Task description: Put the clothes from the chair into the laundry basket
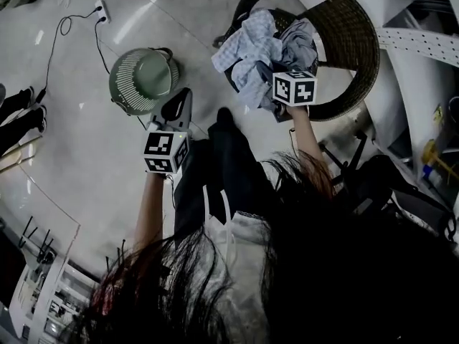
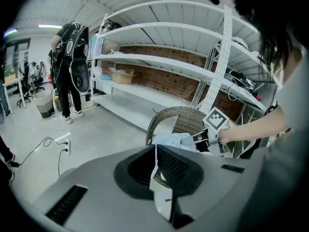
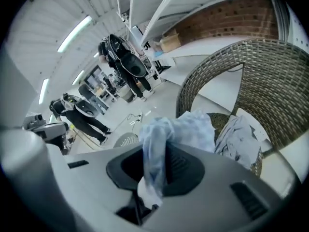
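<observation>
A round wicker chair [image 1: 355,41] holds a heap of clothes. My right gripper [image 1: 276,84] hangs above its seat, shut on a light blue checked garment [image 1: 251,45] that bunches over the jaws. In the right gripper view that garment [image 3: 193,129] runs down between the jaws of the right gripper [image 3: 153,158], and a grey garment [image 3: 239,139] still lies on the chair [image 3: 270,81]. The green laundry basket [image 1: 120,88] stands on the floor left of the chair. My left gripper [image 1: 183,100] hovers just right of the basket; its jaws [image 2: 155,163] are shut with nothing in them.
White metal shelving [image 2: 159,57] runs behind the chair. A power strip [image 1: 102,11] with a black cable lies on the floor beyond the basket. A person's feet [image 1: 21,113] show at the left edge, and other people stand far back [image 2: 72,66].
</observation>
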A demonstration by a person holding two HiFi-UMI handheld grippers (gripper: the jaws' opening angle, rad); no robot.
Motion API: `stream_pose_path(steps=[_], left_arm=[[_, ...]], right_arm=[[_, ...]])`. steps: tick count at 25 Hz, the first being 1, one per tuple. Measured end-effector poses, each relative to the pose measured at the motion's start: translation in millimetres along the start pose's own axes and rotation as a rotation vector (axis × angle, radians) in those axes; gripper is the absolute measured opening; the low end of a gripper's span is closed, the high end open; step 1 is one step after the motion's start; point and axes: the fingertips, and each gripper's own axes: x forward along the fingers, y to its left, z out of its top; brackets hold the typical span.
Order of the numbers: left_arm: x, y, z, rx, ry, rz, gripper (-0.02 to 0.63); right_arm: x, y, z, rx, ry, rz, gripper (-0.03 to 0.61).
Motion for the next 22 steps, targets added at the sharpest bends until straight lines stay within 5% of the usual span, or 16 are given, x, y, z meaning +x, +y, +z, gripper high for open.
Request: stream_pose_path(steps=[14,22], left_arm=[[-103.3,-27.9,26.5,0.012,-0.111,0.079,0.023],[-162.7,-13.8,41.8,-0.011,-0.195,0.201,0.023]], right_arm=[[-117.3,136.4,59.7,0.044,-0.206,0.196,0.075],[-163.5,197.8,78.8,0.005,-0.243,0.278,0.075]])
